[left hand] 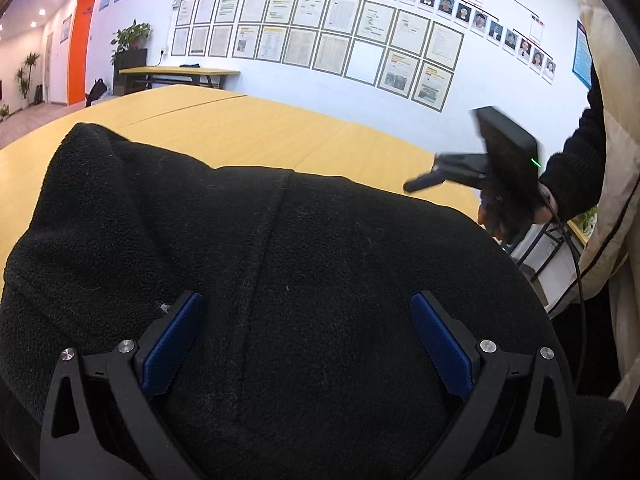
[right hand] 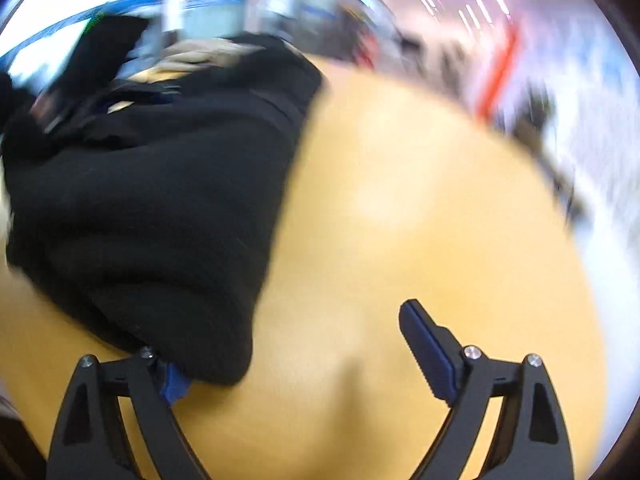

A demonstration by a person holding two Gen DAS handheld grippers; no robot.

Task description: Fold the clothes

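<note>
Left wrist view: left claw (left hand: 306, 344) is hovering low over a fleece (left hand: 280, 264), jaws spread wide with nothing pinched between them.
Left pads: both blue pads (left hand: 172, 350) are standing clear of each other, with the dark fabric filling the gap behind them.
Fleece: black and fuzzy, it is lying bunched on the bench (left hand: 248, 132), a raised seam running up its middle between the jaws.
Bench: yellow wood is showing beyond the fleece, reaching toward the far wall.
Right claw seen from the left: right claw (left hand: 424, 178) is hanging above the bench off the fleece's far right edge, blurred, in a hand (left hand: 544, 204) with a black sleeve (left hand: 576, 172).
Person: a pale padded coat (left hand: 612, 160) is filling the right edge.
Wall: rows of framed papers (left hand: 320, 32) and small portrait photos are hanging behind the bench.
Right wrist view: right claw (right hand: 298, 350) is sitting over bare bench (right hand: 400, 220), jaws wide apart and gripping nothing.
Right pads: the right-side pad (right hand: 428, 348) is fully visible; the other is mostly hidden behind the fleece's near corner, and I cannot tell if it is touching.
Fleece from the right: fleece (right hand: 152, 208) is lying as a heap on the left half of the bench, strongly blurred.
Background: everything beyond the bench is smeared and unreadable.
</note>
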